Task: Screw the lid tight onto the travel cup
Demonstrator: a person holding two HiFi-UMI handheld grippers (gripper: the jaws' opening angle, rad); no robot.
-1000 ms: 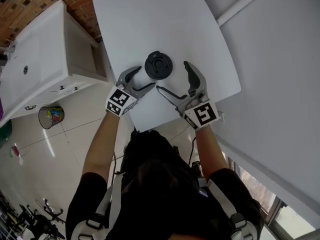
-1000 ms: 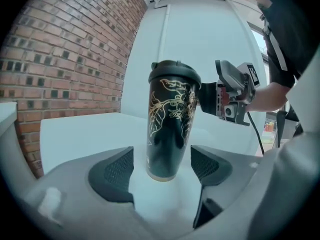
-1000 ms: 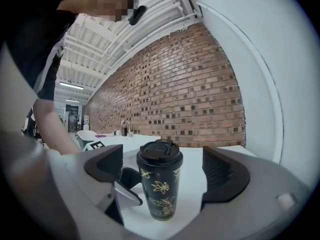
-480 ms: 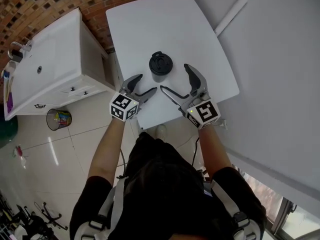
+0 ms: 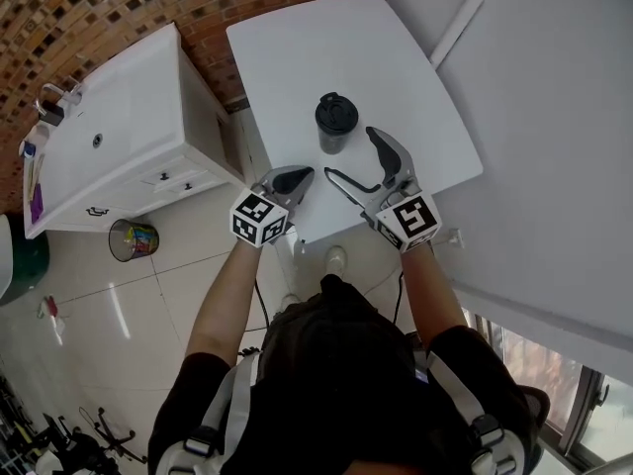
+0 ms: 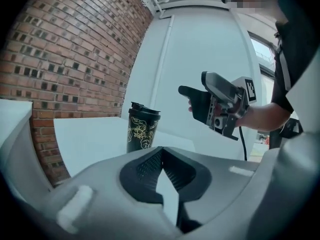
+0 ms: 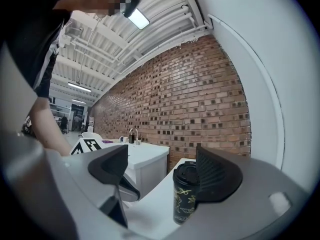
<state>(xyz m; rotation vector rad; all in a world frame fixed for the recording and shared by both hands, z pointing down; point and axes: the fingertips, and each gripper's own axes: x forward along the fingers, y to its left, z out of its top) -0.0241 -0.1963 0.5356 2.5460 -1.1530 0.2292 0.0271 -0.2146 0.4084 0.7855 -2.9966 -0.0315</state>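
As I scan from the left, I count one waste bin (image 5: 134, 238) on the floor and one white sink cabinet (image 5: 119, 146). Next comes the left hand-held gripper (image 5: 294, 177), closed right up, pads together on nothing, just short of the cup. One travel cup (image 5: 336, 132) stands upright near the front edge of the white surface (image 5: 316, 38), its one lid (image 5: 336, 111) on top. The right hand-held gripper (image 5: 353, 156), the second of two, stands wide; its jaws have just been closing a little, and the cup sits ahead of its tips, touched by neither pad.

Only the head view gives me the bin. Only the gripper views show the gold leaf pattern on the cup's black wall. Only the right gripper view shows the tap (image 7: 134, 135) on the cabinet.
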